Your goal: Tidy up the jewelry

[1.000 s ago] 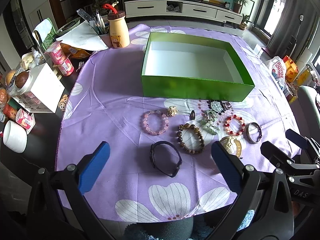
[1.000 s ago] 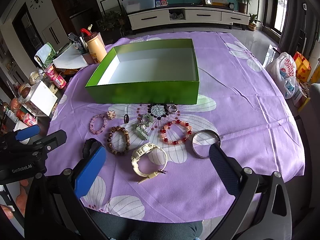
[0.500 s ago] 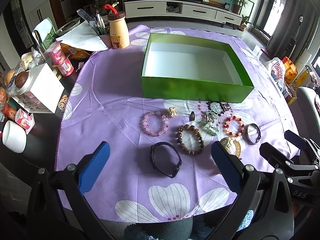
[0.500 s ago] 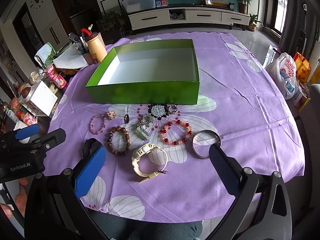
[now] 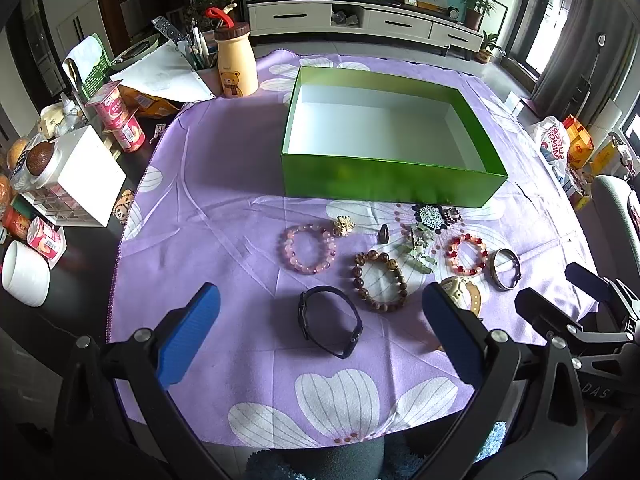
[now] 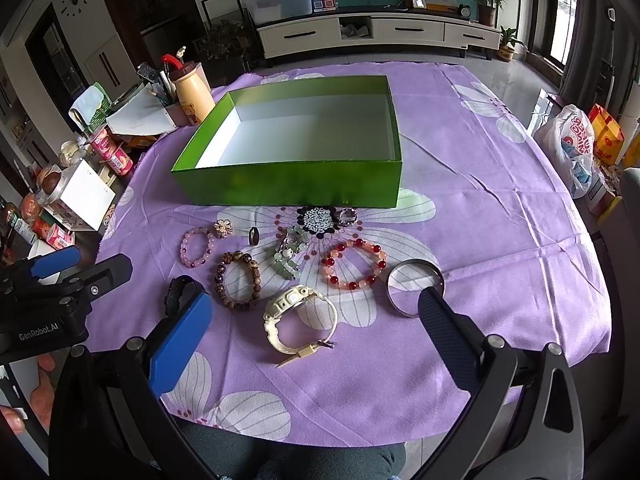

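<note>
Fingers of both grippers (image 5: 320,320) (image 6: 312,332) hovering spread and empty over black band (image 5: 329,321) and cream watch (image 6: 298,316) lying before empty green box (image 6: 296,184); pinching each strap edge, not its face.

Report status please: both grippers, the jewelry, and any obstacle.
Left gripper open, right gripper open, both empty. Jewelry on purple cloth; green box empty. Nothing in the way.

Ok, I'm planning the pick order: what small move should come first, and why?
Probably lower the open left claw onto the black band. It lies between the claw's fingers, apart from the other pieces, and the green box is empty.
</note>
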`<state>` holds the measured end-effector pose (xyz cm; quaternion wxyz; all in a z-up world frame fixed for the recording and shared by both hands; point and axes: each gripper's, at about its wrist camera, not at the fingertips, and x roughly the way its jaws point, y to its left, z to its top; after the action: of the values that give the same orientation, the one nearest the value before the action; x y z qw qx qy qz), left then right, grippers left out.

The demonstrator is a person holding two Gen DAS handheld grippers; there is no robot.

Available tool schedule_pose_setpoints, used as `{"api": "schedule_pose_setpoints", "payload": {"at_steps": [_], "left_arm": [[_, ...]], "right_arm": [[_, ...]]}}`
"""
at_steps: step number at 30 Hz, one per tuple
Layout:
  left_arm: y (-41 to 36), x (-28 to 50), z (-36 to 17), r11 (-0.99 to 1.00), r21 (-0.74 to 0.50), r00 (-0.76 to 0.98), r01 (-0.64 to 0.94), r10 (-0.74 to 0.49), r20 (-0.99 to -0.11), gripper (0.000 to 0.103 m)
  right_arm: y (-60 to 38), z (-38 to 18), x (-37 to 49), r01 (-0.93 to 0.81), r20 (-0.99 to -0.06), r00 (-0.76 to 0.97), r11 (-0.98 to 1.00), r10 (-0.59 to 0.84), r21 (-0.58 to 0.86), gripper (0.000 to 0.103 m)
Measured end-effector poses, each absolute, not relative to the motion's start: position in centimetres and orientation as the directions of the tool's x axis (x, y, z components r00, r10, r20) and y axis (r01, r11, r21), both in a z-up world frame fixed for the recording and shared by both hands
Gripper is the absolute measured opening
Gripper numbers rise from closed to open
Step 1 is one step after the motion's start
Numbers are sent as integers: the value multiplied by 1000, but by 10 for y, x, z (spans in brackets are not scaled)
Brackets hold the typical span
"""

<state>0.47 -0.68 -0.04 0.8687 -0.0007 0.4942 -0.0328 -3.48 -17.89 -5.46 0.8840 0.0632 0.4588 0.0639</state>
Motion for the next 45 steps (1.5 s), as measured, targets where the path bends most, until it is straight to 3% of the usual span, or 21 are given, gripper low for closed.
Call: {"api": "schedule_pose_setpoints", "payload": {"at_steps": [17,25,31,36,45], "left_arm": [[7,18,-25,995,-102,497,22,-100,-862,101],[24,21,-74,991,-115,404,61,-130,-905,76],[29,25,-98,991,-125,339,53,-136,-931,63],[23,33,-109,995,-87,312,52,-99,-945,47],[9,36,-113,997,16,324,76,-10,-946,30]], "right_arm": [[-180,-72,-28,-123,-770,582,964,263,236,102],[-187,-108,-23,-172,-810,516,960,278,219,65],[-181,-130,-21,-206,-834,483,961,265,186,45],[-174,-139,-18,-228,-842,483,963,240,144,35],[-166,-152,-7,-218,-844,503,972,189,88,13]]}}
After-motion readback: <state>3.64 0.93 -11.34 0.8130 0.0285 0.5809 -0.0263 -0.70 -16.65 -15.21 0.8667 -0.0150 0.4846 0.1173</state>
